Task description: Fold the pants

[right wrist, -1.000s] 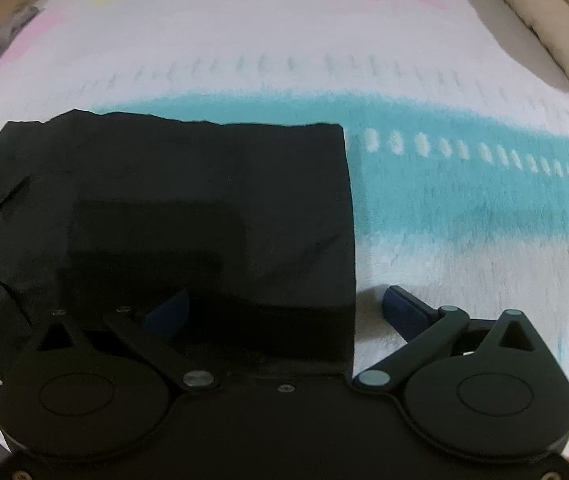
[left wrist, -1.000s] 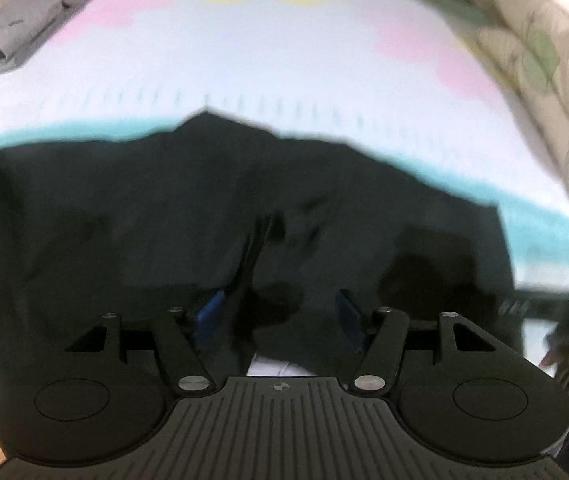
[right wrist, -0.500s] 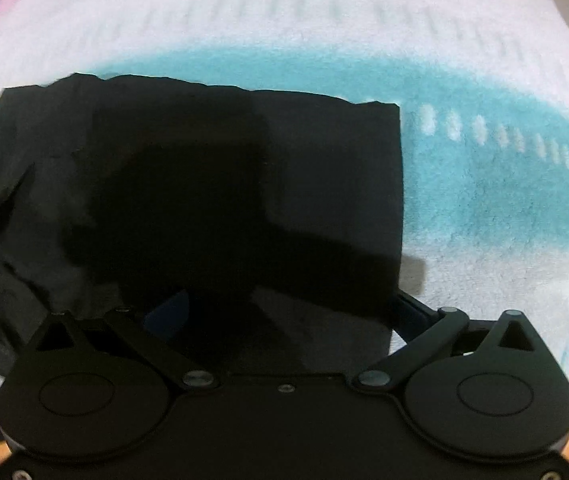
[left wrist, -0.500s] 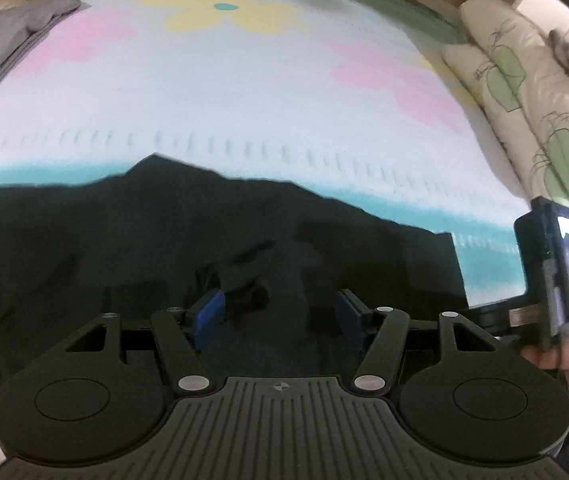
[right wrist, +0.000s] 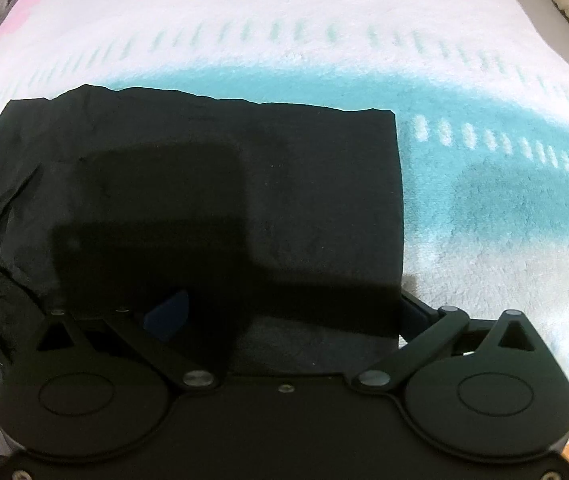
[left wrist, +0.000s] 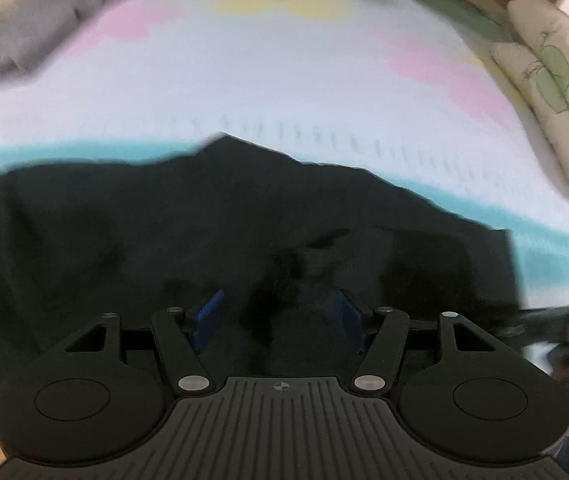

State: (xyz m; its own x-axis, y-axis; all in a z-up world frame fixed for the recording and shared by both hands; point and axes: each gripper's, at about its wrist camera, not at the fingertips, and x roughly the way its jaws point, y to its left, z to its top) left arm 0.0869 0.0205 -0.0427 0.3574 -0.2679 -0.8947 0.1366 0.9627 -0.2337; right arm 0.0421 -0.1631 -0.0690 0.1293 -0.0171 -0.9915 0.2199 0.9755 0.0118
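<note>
no readable writing on black pants (right wrist: pixel 212 184) or blanket (right wrist: pixel 284 40).

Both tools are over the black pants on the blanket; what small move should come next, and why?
Probably lower and close the right tool on the straight end of the pants. Its jaws stand wide, straddling that corner, with one finger off the cloth. The left tool is open above wrinkled fabric, gripping nothing visible.

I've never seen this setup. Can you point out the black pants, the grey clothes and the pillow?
black pants (right wrist: pixel 304 184): right wrist view, flat top layer.
grey clothes (left wrist: pixel 32 36): left wrist view, pile's middle.
pillow (left wrist: pixel 552 68): left wrist view, leaf-print face.
</note>
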